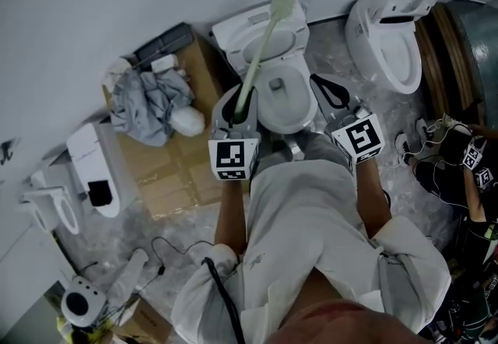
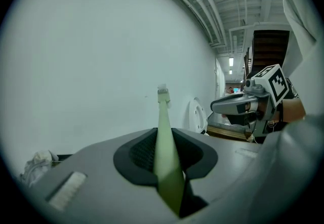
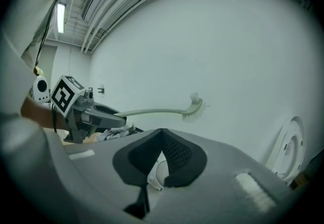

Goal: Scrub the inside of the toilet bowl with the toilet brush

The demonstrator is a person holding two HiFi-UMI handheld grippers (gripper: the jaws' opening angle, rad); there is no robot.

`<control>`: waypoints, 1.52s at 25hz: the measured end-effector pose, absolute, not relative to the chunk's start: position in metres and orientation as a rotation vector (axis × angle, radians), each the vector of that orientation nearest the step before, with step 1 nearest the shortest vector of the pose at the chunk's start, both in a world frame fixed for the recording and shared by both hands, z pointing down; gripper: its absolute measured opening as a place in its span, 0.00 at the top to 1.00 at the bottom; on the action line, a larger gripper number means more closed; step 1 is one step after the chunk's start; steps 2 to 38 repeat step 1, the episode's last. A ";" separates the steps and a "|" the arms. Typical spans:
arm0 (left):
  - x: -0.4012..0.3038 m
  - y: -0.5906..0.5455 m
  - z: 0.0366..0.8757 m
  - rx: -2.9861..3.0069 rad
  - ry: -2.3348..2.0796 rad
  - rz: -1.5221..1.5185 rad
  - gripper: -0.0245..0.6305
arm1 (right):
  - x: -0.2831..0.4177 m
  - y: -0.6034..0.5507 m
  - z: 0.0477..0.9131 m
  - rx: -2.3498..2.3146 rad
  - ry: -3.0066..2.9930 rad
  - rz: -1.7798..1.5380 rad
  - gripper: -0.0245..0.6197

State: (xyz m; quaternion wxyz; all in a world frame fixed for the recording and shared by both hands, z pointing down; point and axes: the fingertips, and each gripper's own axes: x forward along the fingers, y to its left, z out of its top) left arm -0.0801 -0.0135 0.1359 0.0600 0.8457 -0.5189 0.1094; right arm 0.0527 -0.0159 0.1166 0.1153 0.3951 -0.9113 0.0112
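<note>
The head camera looked steeply down from above the person onto the left gripper [image 1: 233, 110], the right gripper [image 1: 330, 92] and the toilet [image 1: 302, 105] just beyond their fingers. Each gripper camera sat close behind its own fingers, tilted up at the white wall [image 2: 91, 56]. Each caught the other gripper off to one side. Both showed the toilet brush [image 3: 167, 112] reaching out past the left fingers.

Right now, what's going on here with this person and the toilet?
A person stands over a toilet bowl with a gripper in each hand. The left gripper is shut on the handle of a pale green toilet brush, whose bristle head is up in the air near the wall, not in the bowl. The right gripper hangs beside the bowl, jaws together with nothing between them. No scrubbing is under way at this moment.
</note>
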 end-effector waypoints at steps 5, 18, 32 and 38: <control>-0.081 -0.014 0.136 2.561 -1.569 0.328 0.81 | 0.051 -0.016 0.116 1.157 -2.670 0.032 0.96; -0.081 -0.014 0.136 2.561 -1.569 0.328 0.81 | 0.051 -0.016 0.116 1.157 -2.670 0.032 0.96; -0.081 -0.014 0.136 2.561 -1.569 0.328 0.81 | 0.051 -0.016 0.116 1.157 -2.670 0.032 0.96; -0.081 -0.014 0.136 2.561 -1.569 0.328 0.81 | 0.051 -0.016 0.116 1.157 -2.670 0.032 0.96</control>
